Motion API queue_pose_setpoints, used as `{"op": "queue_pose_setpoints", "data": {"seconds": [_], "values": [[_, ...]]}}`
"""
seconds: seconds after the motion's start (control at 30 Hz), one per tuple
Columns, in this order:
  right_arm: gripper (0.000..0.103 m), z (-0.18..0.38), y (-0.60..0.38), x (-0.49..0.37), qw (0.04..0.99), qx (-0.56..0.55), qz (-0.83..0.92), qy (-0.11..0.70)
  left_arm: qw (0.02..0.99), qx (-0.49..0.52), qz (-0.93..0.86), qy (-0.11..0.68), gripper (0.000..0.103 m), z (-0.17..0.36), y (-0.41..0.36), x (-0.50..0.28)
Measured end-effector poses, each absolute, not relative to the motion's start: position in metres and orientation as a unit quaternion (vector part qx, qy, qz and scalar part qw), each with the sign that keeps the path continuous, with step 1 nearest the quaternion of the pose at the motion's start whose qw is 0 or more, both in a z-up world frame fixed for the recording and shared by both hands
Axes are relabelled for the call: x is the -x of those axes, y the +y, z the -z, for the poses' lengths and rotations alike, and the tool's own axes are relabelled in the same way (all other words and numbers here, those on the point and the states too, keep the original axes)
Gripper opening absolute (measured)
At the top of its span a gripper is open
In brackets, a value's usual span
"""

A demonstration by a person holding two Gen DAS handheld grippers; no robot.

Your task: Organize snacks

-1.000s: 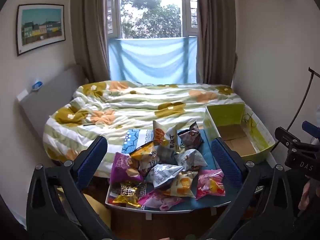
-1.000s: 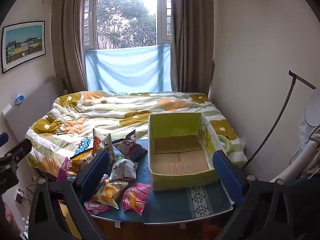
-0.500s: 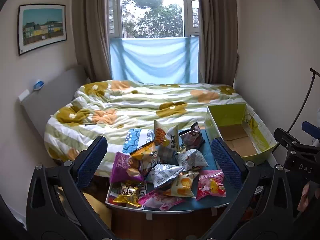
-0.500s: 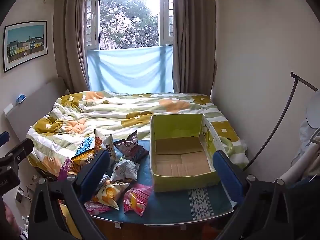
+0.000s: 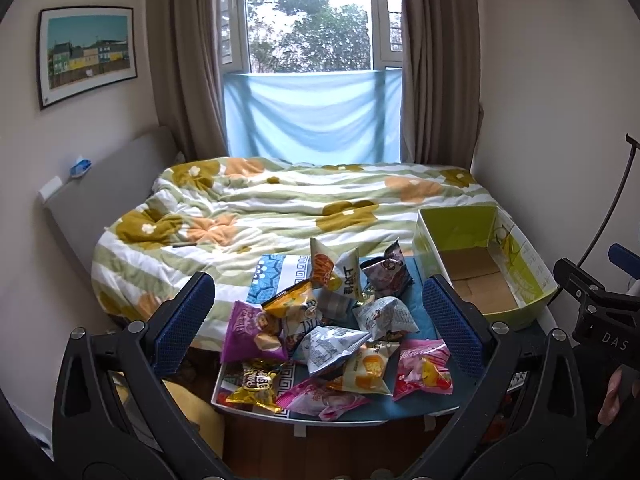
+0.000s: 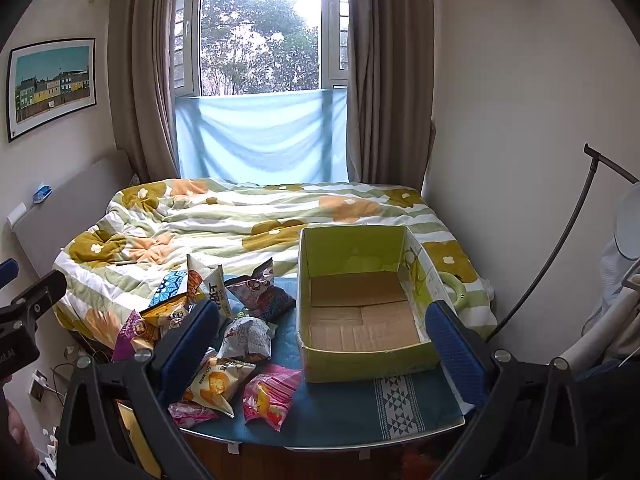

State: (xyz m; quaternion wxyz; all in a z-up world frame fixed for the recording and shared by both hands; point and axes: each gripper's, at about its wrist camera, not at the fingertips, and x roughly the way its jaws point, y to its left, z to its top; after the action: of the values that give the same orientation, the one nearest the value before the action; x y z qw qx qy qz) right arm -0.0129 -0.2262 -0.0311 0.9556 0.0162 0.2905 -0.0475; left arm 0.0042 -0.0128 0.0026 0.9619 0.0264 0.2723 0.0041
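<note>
Cardboard box [image 6: 362, 312] floor whole only rightward, snacks [image 5: 332, 332] leftward

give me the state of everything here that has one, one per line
left gripper: open, holding nothing
right gripper: open, holding nothing
cardboard box: open at the top, empty, upright on the table
snack bags: sealed, heaped loose on the table beside the box
pink snack bag: flat on the table, apart from the box
window: open
curtains: drawn back

"DAS" reads on the black gripper body [image 5: 608, 340] at right. Snack bags [image 5: 332, 336] carry print too small to read.
</note>
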Motion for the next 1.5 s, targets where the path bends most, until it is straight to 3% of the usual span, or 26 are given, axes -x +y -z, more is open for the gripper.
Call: {"op": "queue_pose_setpoints", "data": {"seconds": [1.5], "values": [[0.102,0.0352,-0.2196,0.0034,0.955,-0.01,0.03,0.294,0.961,-0.024,-0.01,0.277,0.102,-0.0003,-0.0109,-0.0108]]}}
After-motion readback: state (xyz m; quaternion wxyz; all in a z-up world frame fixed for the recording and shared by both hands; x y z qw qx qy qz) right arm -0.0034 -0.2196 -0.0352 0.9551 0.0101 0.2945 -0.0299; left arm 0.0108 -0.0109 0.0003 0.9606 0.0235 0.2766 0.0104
